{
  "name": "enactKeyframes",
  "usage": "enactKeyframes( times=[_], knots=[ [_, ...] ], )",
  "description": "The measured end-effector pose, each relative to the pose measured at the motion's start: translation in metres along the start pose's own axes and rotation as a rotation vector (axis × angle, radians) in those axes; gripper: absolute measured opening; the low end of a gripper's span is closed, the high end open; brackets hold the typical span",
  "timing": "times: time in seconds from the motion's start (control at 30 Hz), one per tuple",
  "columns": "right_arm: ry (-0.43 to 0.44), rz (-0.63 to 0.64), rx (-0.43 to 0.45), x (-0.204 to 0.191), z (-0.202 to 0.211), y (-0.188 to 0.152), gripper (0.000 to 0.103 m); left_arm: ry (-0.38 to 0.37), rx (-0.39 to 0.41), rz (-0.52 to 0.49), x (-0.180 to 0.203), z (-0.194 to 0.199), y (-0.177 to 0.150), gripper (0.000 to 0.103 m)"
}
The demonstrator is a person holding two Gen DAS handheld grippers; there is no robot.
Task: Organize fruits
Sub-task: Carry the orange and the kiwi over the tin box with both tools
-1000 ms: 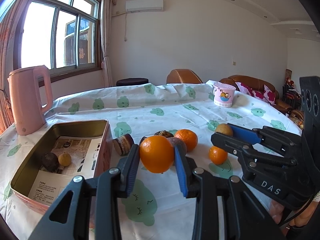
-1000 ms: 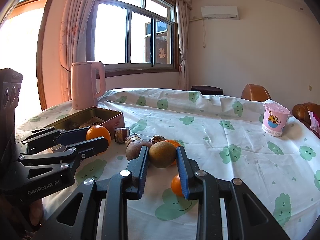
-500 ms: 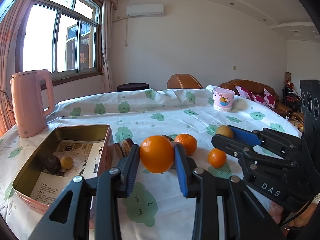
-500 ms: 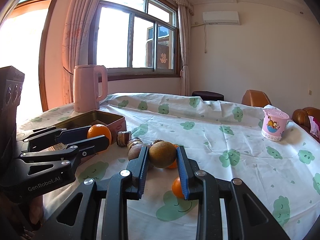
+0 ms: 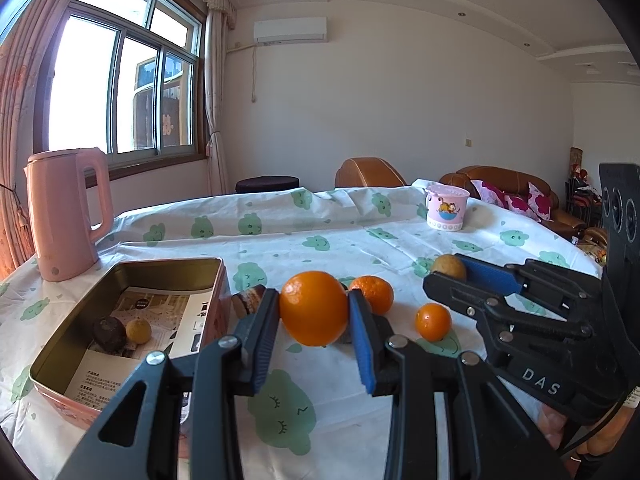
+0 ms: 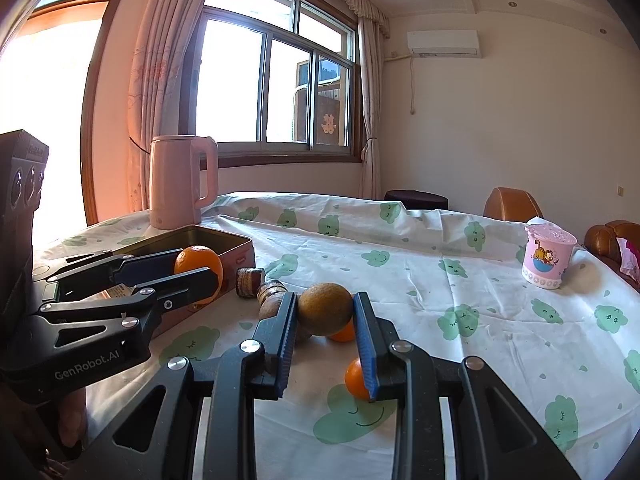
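Note:
My left gripper [image 5: 314, 312] is shut on a large orange [image 5: 314, 308], held above the tablecloth just right of the open metal tin [image 5: 218, 276]. Seen from the right wrist, that orange [image 6: 199, 265] hangs in front of the tin [image 6: 236, 244]. My right gripper [image 6: 325, 310] is shut on a brownish-green round fruit [image 6: 325, 309], also visible in the left wrist view as the brown fruit [image 5: 448, 266]. Inside the tin lie a dark fruit [image 5: 109, 330] and a small yellow one [image 5: 139, 330]. Two tangerines [image 5: 374, 292] [image 5: 433, 321] and brown fruits [image 6: 272, 300] lie on the cloth.
A pink kettle [image 5: 66, 212] stands behind the tin at the left. A pink lidded cup [image 5: 446, 212] sits far right on the table. A cut brown piece [image 5: 248, 300] lies beside the tin. Brown leather seats [image 5: 370, 172] stand beyond the table's far edge.
Both views have tipped slightly upward, showing more wall and ceiling. Each gripper still holds its fruit in about the same spot.

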State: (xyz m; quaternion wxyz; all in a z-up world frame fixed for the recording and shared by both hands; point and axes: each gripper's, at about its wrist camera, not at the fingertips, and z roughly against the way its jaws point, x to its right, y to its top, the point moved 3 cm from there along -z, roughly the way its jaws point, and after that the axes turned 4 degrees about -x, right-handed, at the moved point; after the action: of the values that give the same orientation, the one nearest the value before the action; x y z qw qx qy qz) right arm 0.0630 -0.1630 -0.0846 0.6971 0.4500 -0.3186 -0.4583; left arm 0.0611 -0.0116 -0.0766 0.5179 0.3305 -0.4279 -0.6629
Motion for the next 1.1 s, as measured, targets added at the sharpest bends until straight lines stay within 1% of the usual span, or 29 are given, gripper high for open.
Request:
enactKeyframes(
  times=[0.5, 0.9, 1.1],
  knots=[
    [0.011, 0.020, 0.048, -0.002, 0.009, 0.000, 0.030, 0.023, 0.046, -0.003, 0.000, 0.008, 0.001, 0.036],
    [0.009, 0.012, 0.026, -0.001, 0.005, 0.001, 0.030, 0.032, 0.053, 0.008, -0.005, 0.010, 0.004, 0.036],
    [0.013, 0.010, 0.008, -0.004, 0.001, 0.007, 0.030, 0.054, 0.055, 0.036, -0.021, 0.016, 0.010, 0.036]
  ],
)
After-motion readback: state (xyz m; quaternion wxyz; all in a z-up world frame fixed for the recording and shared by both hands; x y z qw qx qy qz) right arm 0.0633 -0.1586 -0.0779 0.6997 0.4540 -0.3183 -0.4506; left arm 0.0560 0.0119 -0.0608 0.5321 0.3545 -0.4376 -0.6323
